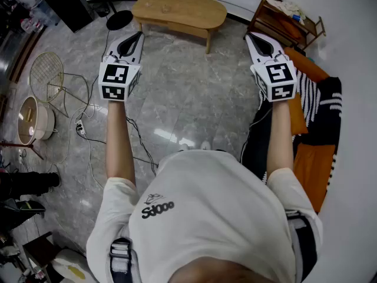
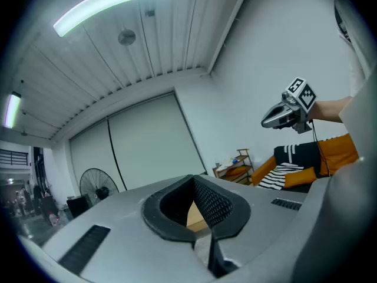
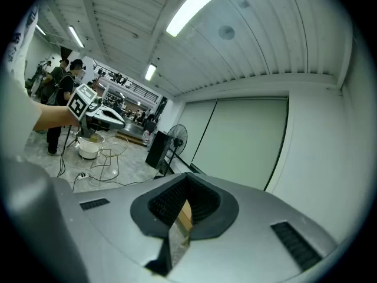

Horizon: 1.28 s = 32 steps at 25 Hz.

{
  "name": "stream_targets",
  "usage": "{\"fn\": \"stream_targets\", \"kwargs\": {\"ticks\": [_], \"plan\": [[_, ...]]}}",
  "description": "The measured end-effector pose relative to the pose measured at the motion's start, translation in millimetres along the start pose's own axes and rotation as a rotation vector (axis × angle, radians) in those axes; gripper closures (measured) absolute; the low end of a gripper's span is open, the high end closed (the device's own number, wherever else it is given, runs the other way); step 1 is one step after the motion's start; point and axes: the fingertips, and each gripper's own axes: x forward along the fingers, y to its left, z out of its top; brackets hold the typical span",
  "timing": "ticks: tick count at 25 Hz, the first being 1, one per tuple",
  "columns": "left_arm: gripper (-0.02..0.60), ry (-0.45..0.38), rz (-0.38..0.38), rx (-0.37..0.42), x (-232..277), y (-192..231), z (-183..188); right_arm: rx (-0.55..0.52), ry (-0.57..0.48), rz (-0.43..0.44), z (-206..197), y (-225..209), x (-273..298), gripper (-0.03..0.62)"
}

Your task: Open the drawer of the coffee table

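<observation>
The marble floor (image 1: 194,93) bears a wooden coffee table (image 1: 178,9) and trailing black cables (image 1: 139,139).

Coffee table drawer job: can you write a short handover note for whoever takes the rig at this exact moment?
Left gripper: jaws together, nothing in them, held out over the marble floor.
Right gripper: jaws together, nothing in them, held out alongside the left one.
Coffee table: oval, wooden, straight ahead across the floor, apart from both grippers. Its drawer cannot be made out from here.
Done: nothing yet; neither gripper is at the table.
Left: walk up to the table, find the drawer front, probably open one gripper to take hold of it, then pull the drawer out.
</observation>
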Motion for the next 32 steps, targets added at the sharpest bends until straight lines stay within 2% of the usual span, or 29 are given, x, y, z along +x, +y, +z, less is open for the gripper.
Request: {"fn": "stream_targets", "kwargs": {"ticks": [6,12,19,26,32], "plan": [[0.565,0.01,0.006,-0.013,-10,10,-12,0.038,-0.006,-0.008,4,9,1,0.588],[0.565,0.018,-0.019,-0.022,-18,19,-35,0.053,0.002,-0.022,3,30,10,0.588],[0.565,0.008,-0.029,-0.097,-11,41,-60,0.054,0.032,-0.026,-3,43,36,0.588],[0.565,0.047,-0.019,-0.114,24,66,-93,0.049,0.044,-0.02,-15,29,90,0.588],[0.565,0.067,-0.006,-0.087,79,109,-108,0.048,0.04,-0.006,-25,7,162,0.588]]}}
